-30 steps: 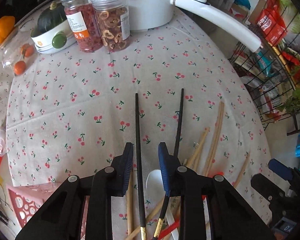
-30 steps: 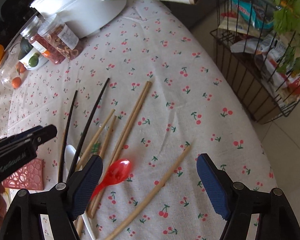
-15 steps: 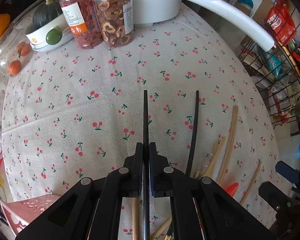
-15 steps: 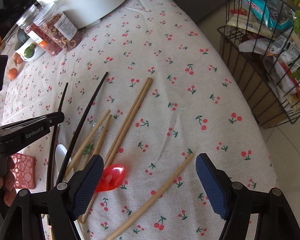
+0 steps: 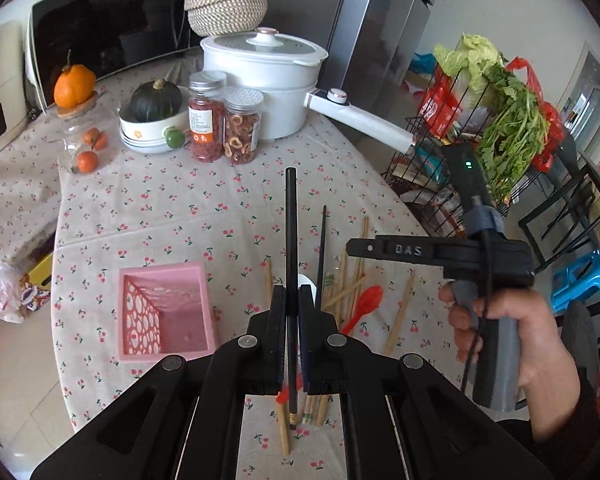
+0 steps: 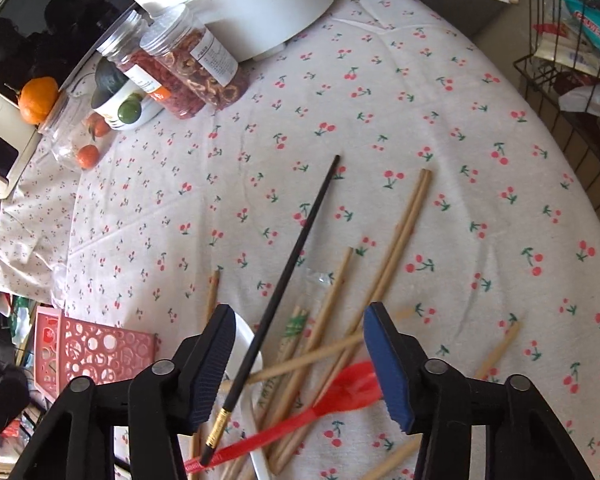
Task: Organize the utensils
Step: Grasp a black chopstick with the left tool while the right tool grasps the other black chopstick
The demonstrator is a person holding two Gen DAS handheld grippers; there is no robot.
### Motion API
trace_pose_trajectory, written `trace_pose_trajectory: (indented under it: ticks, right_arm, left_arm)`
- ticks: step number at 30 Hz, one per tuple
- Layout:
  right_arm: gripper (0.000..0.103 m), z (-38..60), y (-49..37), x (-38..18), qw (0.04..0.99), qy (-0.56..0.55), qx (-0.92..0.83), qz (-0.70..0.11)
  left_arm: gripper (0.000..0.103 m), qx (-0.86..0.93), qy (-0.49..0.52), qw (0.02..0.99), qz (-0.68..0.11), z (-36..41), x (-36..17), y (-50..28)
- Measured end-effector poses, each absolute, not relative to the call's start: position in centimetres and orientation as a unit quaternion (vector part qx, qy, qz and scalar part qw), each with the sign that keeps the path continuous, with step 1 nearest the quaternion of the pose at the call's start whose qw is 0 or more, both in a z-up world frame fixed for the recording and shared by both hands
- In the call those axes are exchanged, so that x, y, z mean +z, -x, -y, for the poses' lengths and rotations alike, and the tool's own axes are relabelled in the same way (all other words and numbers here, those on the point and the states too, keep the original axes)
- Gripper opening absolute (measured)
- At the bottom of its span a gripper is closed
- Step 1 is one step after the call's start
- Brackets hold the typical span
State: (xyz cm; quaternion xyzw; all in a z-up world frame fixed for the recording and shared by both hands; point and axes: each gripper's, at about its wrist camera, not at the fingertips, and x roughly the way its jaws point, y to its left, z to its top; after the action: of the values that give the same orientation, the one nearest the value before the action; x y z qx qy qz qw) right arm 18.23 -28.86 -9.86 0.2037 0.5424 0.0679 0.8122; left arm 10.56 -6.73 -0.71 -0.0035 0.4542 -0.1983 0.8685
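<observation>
"DAS" on right claw [image 5: 354, 248] arm

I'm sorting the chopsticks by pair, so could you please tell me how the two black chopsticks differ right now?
The black chopstick in the left tongs is clamped between the shut pads and lifted off the tablecloth; the other black chopstick lies loose on it. The held one stands clear of the pile; the other crosses the wooden chopsticks and red spoon, between the right tongs' open pads. Both are slim, black and gold-banded.
</observation>
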Motion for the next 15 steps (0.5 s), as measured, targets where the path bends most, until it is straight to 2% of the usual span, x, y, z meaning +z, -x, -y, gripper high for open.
trace_pose_trajectory:
  ticks: [3,7,15]
  right_arm:
    - [0.043,28.1,-19.6,-10.4,0.81,-0.206,0.065,-0.546]
    - [0.036,27.2,-21.3,-11.7,0.803,-0.207,0.064,-0.555]
    - [0.029,26.3,-24.4,-14.1,0.802,-0.173,0.02,-0.572]
  left_arm:
    - [0.005,-0.199,0.016,0.882,-0.428,4.7,-0.1,-8.8]
    - [0.006,-0.191,0.029,0.891,-0.412,2.3,-0.5,-7.9]
    - [0.005,-0.2,0.044,0.888,-0.411,0.0,-0.5,-8.3]
